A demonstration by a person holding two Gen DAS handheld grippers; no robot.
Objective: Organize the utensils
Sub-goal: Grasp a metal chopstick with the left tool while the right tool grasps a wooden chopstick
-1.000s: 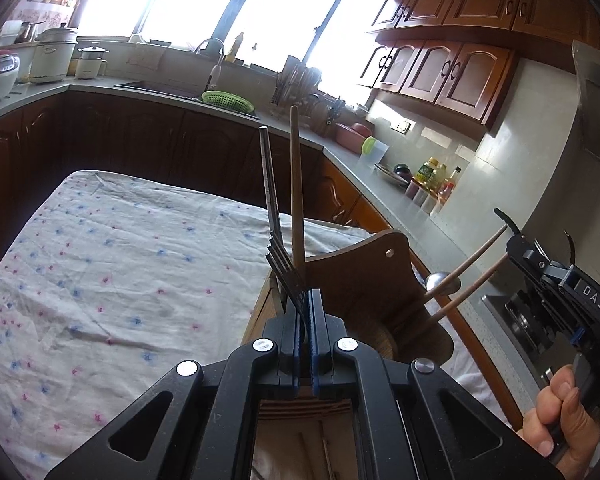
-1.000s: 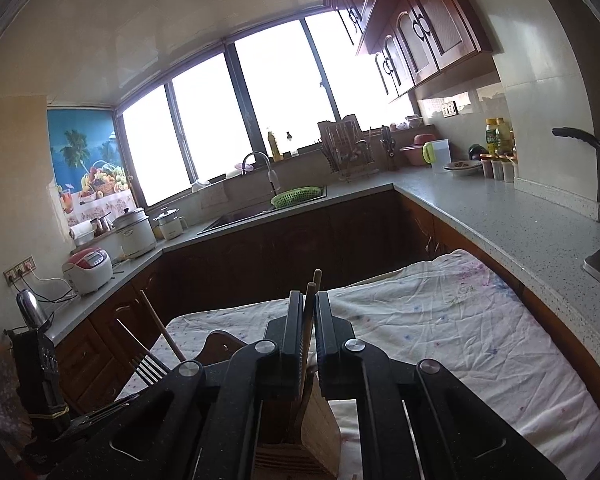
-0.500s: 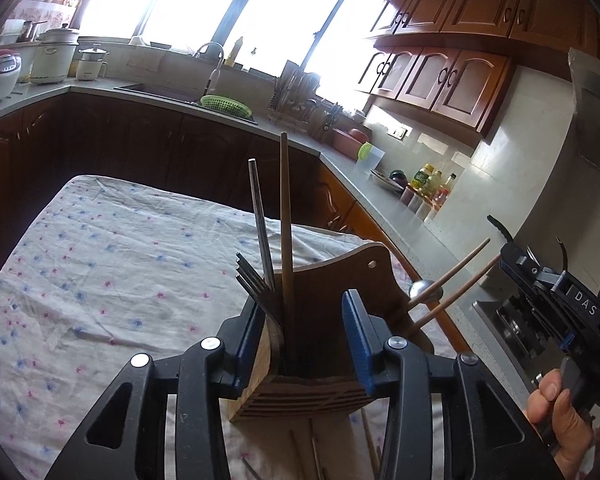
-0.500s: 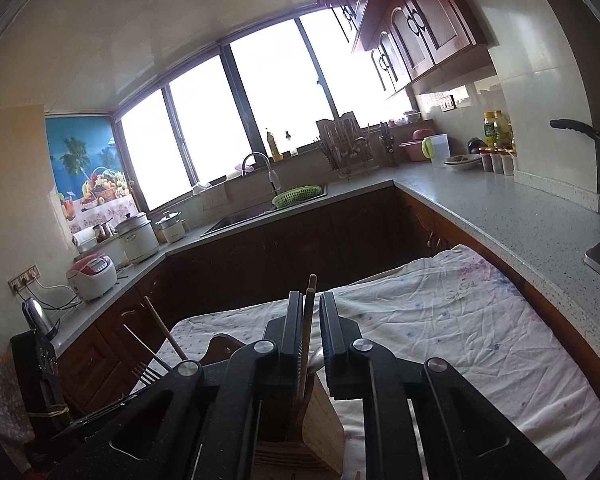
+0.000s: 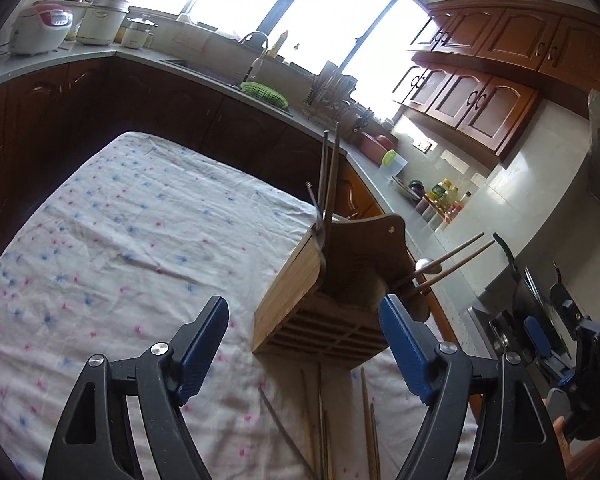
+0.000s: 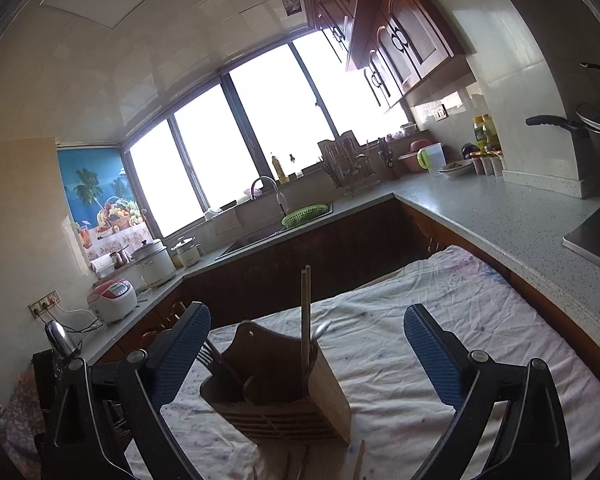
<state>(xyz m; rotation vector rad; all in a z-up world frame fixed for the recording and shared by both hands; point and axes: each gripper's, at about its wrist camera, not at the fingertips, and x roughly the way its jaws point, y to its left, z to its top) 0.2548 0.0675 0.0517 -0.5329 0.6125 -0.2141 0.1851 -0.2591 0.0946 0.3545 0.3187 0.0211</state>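
A wooden utensil holder (image 5: 296,300) (image 6: 320,392) stands on the cloth-covered table. It holds a fork (image 5: 314,204) with a chopstick on one side, and a pair of chopsticks (image 5: 448,260) with a spoon on the other. In the right wrist view the chopsticks (image 6: 305,320) stand upright in it and the fork (image 6: 210,356) leans left. My left gripper (image 5: 304,344) is open and empty, just in front of the holder. My right gripper (image 6: 306,356) is open and empty, its fingers either side of the holder. Several loose chopsticks (image 5: 324,432) lie on the cloth near me.
The floral tablecloth (image 5: 120,240) covers the table. A kitchen counter (image 6: 500,208) with sink, green basket (image 5: 264,92), rice cookers (image 5: 40,26) and bottles runs round the room. The right gripper's body (image 5: 580,344) shows at the right edge of the left wrist view.
Both grippers have opened, letting go of the fork and chopsticks, which now stand in the holder. Both grippers have drawn back from the holder.
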